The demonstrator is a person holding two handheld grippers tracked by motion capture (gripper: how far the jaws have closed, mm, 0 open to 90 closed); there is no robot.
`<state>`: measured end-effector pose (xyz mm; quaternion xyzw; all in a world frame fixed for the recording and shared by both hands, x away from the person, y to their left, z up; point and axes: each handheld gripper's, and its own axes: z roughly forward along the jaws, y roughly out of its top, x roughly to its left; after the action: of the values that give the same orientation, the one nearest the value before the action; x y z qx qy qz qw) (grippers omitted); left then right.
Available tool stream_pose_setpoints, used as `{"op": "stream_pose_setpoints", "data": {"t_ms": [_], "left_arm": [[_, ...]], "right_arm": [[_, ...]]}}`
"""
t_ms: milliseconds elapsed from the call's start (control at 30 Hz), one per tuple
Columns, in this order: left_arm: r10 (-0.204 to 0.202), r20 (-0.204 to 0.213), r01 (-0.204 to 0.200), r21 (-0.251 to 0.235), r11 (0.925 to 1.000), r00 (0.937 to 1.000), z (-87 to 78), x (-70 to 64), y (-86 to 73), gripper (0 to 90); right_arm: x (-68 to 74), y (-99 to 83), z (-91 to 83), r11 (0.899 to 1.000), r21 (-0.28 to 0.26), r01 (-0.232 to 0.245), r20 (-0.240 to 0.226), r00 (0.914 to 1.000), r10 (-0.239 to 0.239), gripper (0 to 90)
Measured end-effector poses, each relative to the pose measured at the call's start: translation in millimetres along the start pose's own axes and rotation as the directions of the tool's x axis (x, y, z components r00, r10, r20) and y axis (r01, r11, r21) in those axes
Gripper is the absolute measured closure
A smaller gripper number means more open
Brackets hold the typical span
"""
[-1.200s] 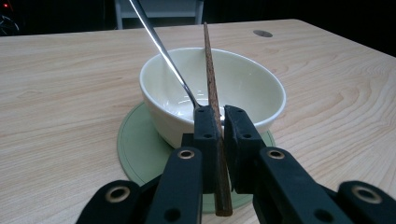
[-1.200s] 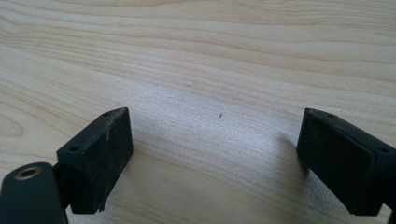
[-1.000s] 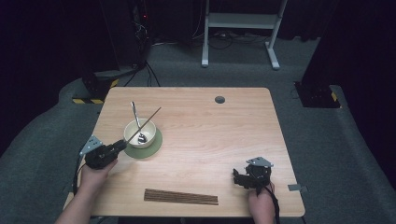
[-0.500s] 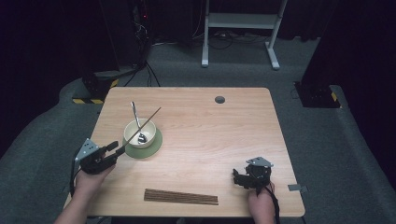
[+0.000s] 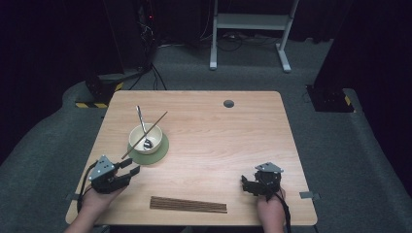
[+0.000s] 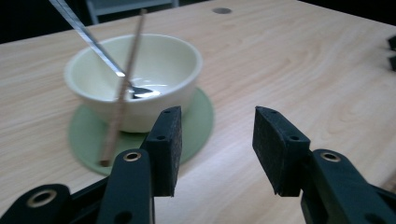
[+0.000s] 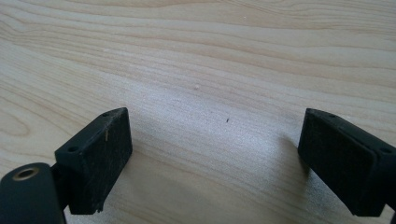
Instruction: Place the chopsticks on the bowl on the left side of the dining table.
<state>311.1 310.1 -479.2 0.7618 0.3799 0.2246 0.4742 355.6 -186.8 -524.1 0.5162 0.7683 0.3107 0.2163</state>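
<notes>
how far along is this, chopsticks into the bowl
Done: one chopstick leans in the bowl beside a spoon. In hand: nothing; the left gripper is open near the bowl, the right gripper open over bare table. Left: the bundle of chopsticks at the near edge.

bowl (image 6: pixel 140 70): glossy ceramic; spoon (image 6: pixel 93 39): shiny metal; table (image 5: pixel 218 145): matt wood; tongs pads (image 6: pixel 169 140): matt black
</notes>
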Motion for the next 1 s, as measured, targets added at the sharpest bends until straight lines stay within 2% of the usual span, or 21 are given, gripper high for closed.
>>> {"op": "stream_pose_setpoints", "data": {"t_ms": [100,233,467,567,700,800,1000], "left_arm": [[0.036,0.041,-0.037,0.034,0.9987,0.9985,8.8,-11.9,-0.5,50.7],[0.063,0.085,-0.068,0.060,0.9959,0.9944,19.5,-24.4,-0.6,50.4],[0.054,0.176,-0.074,0.109,0.9913,0.9829,35.4,-36.1,-3.6,47.9],[0.056,0.215,-0.087,0.140,0.9864,0.9749,41.0,-39.3,-5.5,46.7],[0.068,0.283,-0.127,0.192,0.9731,0.9566,47.6,-46.0,-9.6,47.0],[0.087,0.306,-0.155,0.207,0.9660,0.9482,49.9,-50.8,-11.4,47.4],[0.106,0.336,-0.188,0.222,0.9568,0.9359,50.9,-56.3,-14.4,56.4]], "right_arm": [[0.1,0.1,0.1,1.000,0.000,0.001,-0.001,1.0000,-0.001,9.6],[0.0,0.1,0.1,1.000,0.000,0.000,-0.001,1.0000,0.000,9.7],[0.5,-0.3,-0.2,1.000,0.000,0.001,-0.003,1.0000,-0.001,9.7],[0.7,-0.6,-0.6,1.000,0.000,0.003,-0.006,1.0000,-0.003,9.8],[0.7,-0.6,-0.7,1.000,0.001,0.004,-0.007,1.0000,-0.004,9.7],[0.7,-0.7,-0.7,1.000,0.000,0.005,-0.007,1.0000,-0.005,9.7],[0.8,-0.7,-0.7,1.000,0.000,0.006,-0.008,0.9999,-0.006,9.7]]}}
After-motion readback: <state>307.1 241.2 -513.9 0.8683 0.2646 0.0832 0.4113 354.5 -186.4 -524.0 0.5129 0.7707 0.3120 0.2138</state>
